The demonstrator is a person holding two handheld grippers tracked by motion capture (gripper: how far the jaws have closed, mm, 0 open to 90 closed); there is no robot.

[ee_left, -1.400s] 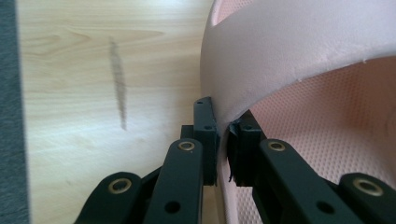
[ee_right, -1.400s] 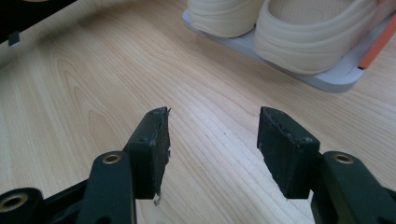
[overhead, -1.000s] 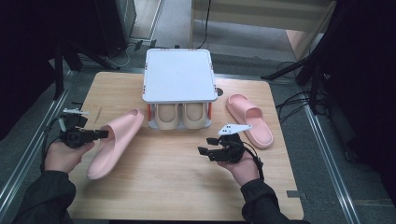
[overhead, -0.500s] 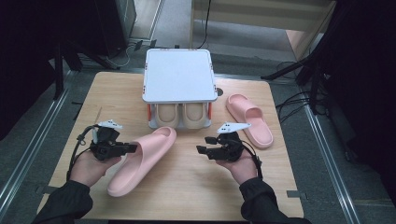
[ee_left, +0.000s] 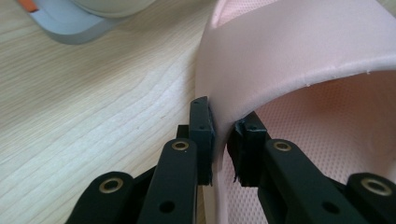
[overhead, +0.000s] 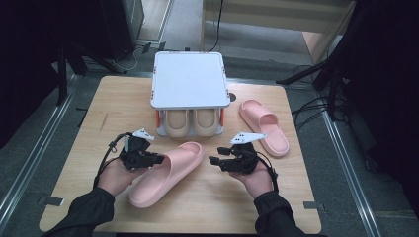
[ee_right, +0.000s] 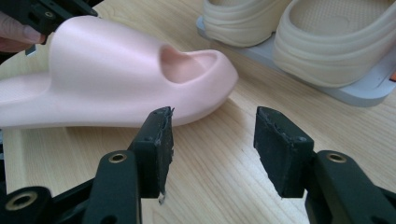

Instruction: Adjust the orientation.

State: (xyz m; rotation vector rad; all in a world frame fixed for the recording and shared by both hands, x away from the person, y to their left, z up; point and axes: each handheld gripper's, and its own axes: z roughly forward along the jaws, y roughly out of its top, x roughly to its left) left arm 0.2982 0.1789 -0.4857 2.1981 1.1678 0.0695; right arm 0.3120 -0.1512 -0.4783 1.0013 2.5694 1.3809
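- Since the earlier frames my left tool (overhead: 157, 159) has carried the pink slipper (overhead: 168, 173) from the left edge of the table (overhead: 104, 98) toward the middle; its toe now lies just in front of the rack (overhead: 188, 79).
- I can read no writing, brand or label on the slippers, the rack or the tools.
- My left tool is clamped on the slipper's strap edge: in the left gripper view the jaws pinch the pink wall (ee_left: 219, 140) between them, nearly closed.
- My left hand (overhead: 116, 175) comes in from the bottom left, with the tool pointing right along the slipper.
- My right tool (overhead: 216, 161) is wide open and holds nothing; it points left at the slipper's toe (ee_right: 205, 88), near it but apart.
- My right hand (overhead: 257, 177) sits low at the table's near right.
- The rack holds a pair of beige slippers (overhead: 190, 123) side by side on its lower shelf, under a white top plate.
- A second pink slipper (overhead: 264, 126) lies on the table right of the rack, well apart from both tools.
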